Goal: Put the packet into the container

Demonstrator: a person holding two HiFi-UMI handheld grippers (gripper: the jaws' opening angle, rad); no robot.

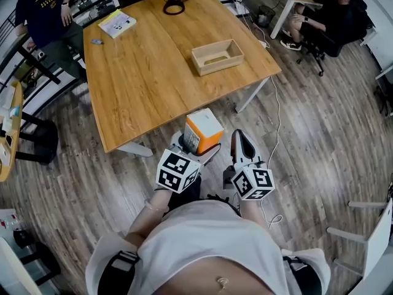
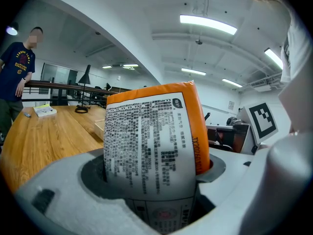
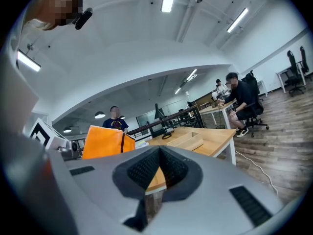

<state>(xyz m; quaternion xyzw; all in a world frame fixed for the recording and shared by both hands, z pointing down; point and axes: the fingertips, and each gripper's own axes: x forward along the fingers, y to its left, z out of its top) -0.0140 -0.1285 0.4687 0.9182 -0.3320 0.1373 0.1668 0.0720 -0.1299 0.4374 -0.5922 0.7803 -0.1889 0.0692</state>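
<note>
Firmly clamped in the left gripper (image 1: pixel 198 147), the packet (image 1: pixel 206 128) sits just below the middle of the head view, off the near edge of the wooden table (image 1: pixel 147 72) and above the plank floor. Its top and one side are orange. The broad white face, which fills the centre of the left gripper view (image 2: pixel 151 151), carries dense black print too small to read. A column of characters runs down the orange side, and I cannot make those out either. The jaws press on the packet's lower part from both sides.

The right gripper (image 1: pixel 244 145) is just to the right of the packet, with its jaws together at the tips and nothing between them. In its own view the black pads (image 3: pixel 142 168) meet in a point.

The container (image 1: pixel 217 56), an open wooden box, stands on the table in the upper middle of the head view, well apart from the packet. A booklet (image 1: pixel 116 23) with a yellow and blue cover lies towards the table's upper left, and its lettering is illegible. A person in a dark shirt (image 1: pixel 43 11) with unreadable yellow print stands at the upper left.
</note>
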